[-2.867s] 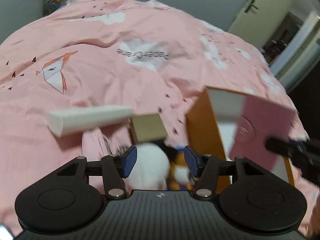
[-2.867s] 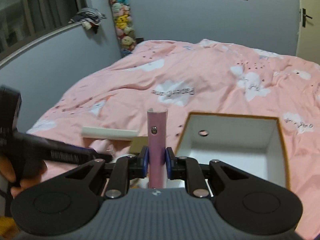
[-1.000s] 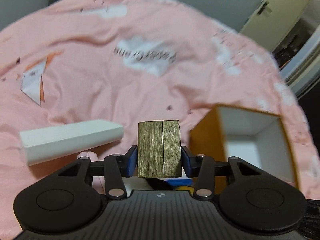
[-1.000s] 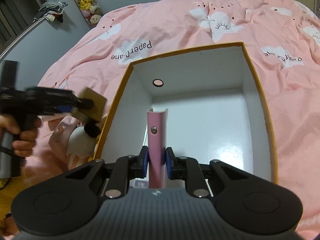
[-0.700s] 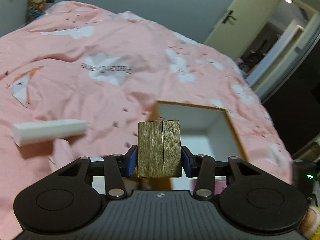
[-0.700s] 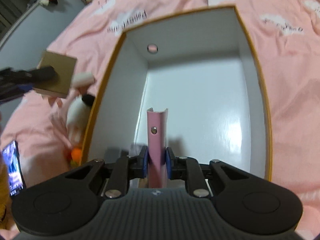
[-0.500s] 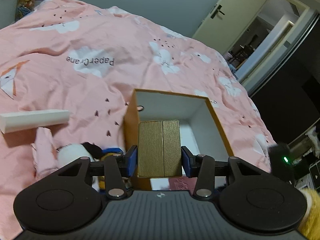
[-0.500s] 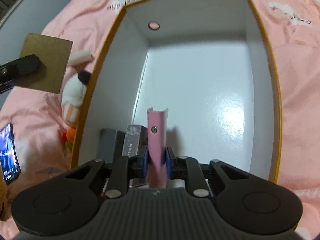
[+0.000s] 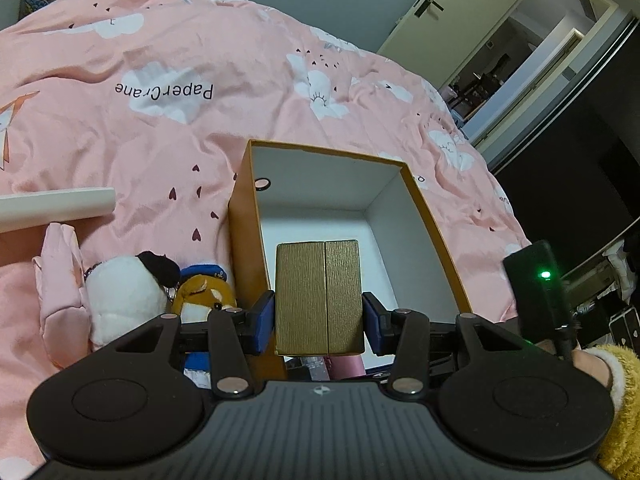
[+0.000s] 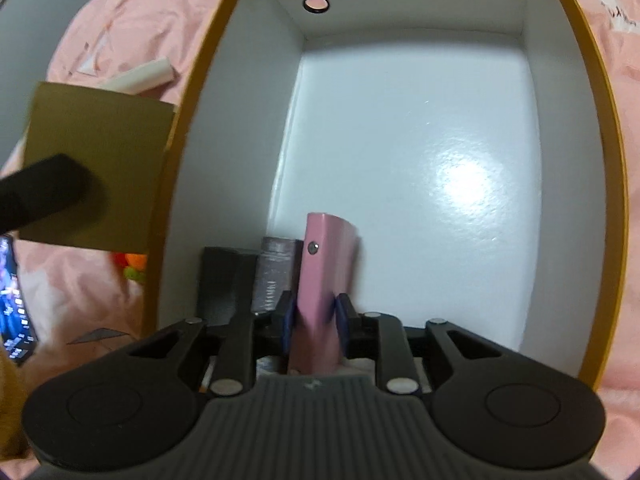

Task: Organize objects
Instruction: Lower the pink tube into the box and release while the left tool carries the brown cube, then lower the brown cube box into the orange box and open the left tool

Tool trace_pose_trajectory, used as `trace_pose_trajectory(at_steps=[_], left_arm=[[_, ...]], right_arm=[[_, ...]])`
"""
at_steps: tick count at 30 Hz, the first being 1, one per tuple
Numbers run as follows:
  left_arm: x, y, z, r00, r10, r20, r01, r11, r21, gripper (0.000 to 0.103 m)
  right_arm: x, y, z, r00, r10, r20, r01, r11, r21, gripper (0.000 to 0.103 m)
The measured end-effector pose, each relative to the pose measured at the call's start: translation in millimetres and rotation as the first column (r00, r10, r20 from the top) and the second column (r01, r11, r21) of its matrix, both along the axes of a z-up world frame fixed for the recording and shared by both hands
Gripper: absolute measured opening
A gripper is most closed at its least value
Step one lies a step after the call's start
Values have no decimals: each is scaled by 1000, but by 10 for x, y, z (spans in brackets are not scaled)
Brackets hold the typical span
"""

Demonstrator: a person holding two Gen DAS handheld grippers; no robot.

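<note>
The gold box (image 9: 319, 297) sits clamped between the blue pads of the left tongs (image 9: 319, 322), upright, its seam facing the camera. Half a second ago it hung over the bin's near left corner; now it is centred before the open bin (image 9: 434, 224), whose white floor shows just beyond and below it. From the right wrist view the same gold box (image 10: 96, 164) is outside the left wall and above the rim, so it has not yet gone in.

The pink case (image 10: 325, 288) is pinched narrowly in the right tongs (image 10: 314, 326) and has dropped well inside the bin (image 10: 576, 92); it now leans to the right in the grip (it stood straight a moment ago), close to the near wall. Just left of these tongs a dark box (image 10: 224, 276) and a silvery box (image 10: 276, 272) already stand against that wall, so the pink case is likely being set beside them.

Left of the left tongs, on the bed (image 9: 120, 136), lie a white plush (image 9: 124, 294) and a brown plush (image 9: 206, 294), with a white tube (image 9: 52, 206) farther off; these look yet to be packed.

Judging by this, both items are near release, the pink one first.
</note>
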State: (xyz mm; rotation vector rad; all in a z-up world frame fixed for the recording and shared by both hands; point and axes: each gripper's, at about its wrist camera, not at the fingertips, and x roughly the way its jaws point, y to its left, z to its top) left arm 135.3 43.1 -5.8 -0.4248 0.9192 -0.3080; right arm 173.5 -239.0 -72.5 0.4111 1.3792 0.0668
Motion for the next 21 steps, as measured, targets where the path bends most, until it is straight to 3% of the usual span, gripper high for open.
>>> trace_pose_trajectory(at_steps=[7,9,13,21], left_arm=[[-5,2,-41,1000,-8,-8,8,1000,-16,51],[-10,-3,-44,1000,-8,-13,8,1000,-18,51],[-27,-20,-46,1000,-16,-17,16,1000,-20,51],[-15,-107,-60,999,-41,-28,40,999,-25,51]], right_arm=[[-151,-55,104,996,-56,63,52,996,66,25],[-188,-67,86,994,-82,70,75,993,93,17],[-211,-101,25,990,-119,81,108,987,123,18],[-250,-64,119,984,-130,119,119,988,96,21]])
